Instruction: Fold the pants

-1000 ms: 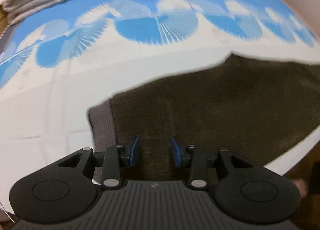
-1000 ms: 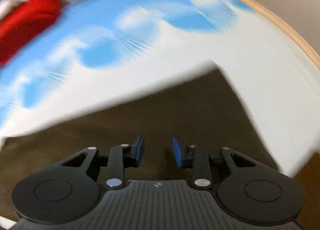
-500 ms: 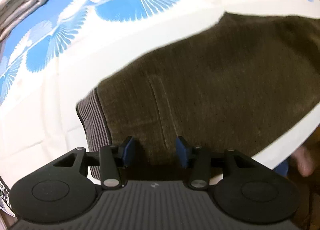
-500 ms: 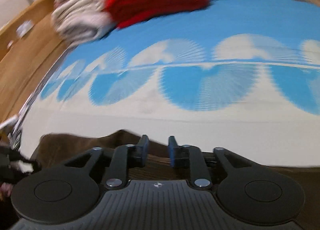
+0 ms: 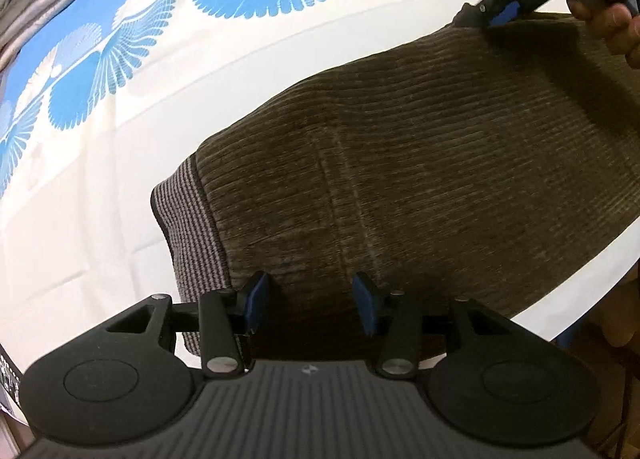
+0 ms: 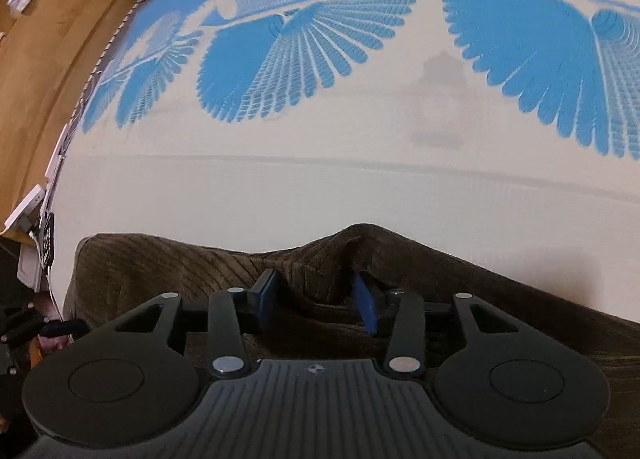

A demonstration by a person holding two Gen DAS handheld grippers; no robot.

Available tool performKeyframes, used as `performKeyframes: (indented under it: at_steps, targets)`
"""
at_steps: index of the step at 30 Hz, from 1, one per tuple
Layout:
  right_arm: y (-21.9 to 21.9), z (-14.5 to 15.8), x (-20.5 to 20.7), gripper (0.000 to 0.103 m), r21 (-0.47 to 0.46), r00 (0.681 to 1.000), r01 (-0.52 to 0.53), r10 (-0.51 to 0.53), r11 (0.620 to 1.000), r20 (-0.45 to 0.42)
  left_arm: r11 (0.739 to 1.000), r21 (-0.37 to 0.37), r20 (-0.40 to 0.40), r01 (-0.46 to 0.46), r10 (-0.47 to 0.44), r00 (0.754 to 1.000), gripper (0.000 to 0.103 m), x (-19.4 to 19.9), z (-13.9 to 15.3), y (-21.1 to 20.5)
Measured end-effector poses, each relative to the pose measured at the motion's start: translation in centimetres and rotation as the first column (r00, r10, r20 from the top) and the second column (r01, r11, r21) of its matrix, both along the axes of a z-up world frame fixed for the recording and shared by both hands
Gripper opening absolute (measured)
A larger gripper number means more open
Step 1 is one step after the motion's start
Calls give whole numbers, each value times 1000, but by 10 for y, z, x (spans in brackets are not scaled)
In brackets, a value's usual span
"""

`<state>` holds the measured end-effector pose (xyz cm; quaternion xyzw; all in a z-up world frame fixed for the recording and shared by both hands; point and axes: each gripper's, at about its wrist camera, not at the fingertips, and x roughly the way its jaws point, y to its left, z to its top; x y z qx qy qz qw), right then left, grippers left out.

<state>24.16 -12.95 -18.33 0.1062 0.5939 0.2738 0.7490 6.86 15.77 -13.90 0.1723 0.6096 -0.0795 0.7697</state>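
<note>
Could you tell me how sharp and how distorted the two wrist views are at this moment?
Left wrist view: pants ribbing crisp, sheet bowed by fisheye. Right wrist view: blue fan print slightly smeared, cloth bunched at the right gripper dark and shadowed.

The left wrist camera is sitting just behind the left gripper, looking forward and down, close over the waistband end of the brown pants, with the right gripper showing at its top right edge. The right wrist camera is riding behind the right gripper, low and near the cloth's far edge. Both views are sharing the pants and the blue-patterned sheet beyond
</note>
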Motion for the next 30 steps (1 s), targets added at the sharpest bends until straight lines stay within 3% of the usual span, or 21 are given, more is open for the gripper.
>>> performKeyframes:
  at_steps: [1,2,5,7,8,10,12,13,15,17,21,22,23,25,26,28,30]
  targets:
    - [2,0,2,44,9,1000,-1,1,1000,-7,1000,-2,-1,2,-2,1000,52,0,-1,1]
    - [4,2,4,29,21,1000,-5,6,1000,-19,1000,-5,-1,3,-3,1000,52,0,-1,1]
    - [1,15,12,17,61,1000,10,-11,998,5,1000,-9,-4,1,-1,1000,52,1,-2,2]
    - [-8,31,21,15,119,996,65,-71,991,49,1000,-2,-3,9,-9,1000,52,1,-2,0]
    - [-12,42,22,12,115,989,86,-99,990,112,1000,0,-4,15,-15,1000,52,0,-2,-1]
    - [-23,62,21,15,103,941,187,-208,977,267,1000,1,-5,18,-18,1000,52,1,-2,-1]
    - [-40,67,23,15,139,913,279,-307,950,268,1000,-7,-1,10,-10,1000,52,0,1,0]
    - [-45,66,23,15,145,919,275,-305,950,252,1000,-13,4,5,-5,1000,52,0,3,1]
    - [-40,59,20,22,112,956,183,-204,977,212,999,-27,27,-19,20,999,52,1,9,4]
    - [-28,49,10,49,57,980,64,-74,996,187,996,-50,73,-69,72,995,52,5,19,12]
    - [0,34,-8,50,-90,975,-81,98,993,202,973,-101,182,-208,223,958,54,14,39,32]
    - [3,30,-10,40,-100,973,-97,115,990,201,966,-102,197,-238,254,947,53,15,41,37]
    - [6,27,-13,7,-105,971,-109,128,989,201,960,-82,189,-268,279,941,53,15,39,42]
    - [10,29,-15,5,-103,966,-129,148,986,214,951,15,106,-310,307,946,43,16,20,49]
    - [12,29,-14,5,-114,962,-113,138,987,234,948,63,57,-311,308,950,44,15,8,52]
    - [12,26,-10,5,-117,968,-67,93,991,235,955,79,41,-285,283,958,44,11,4,52]
    - [14,21,-10,6,-136,967,-65,96,989,234,950,56,53,-308,306,951,44,10,10,54]
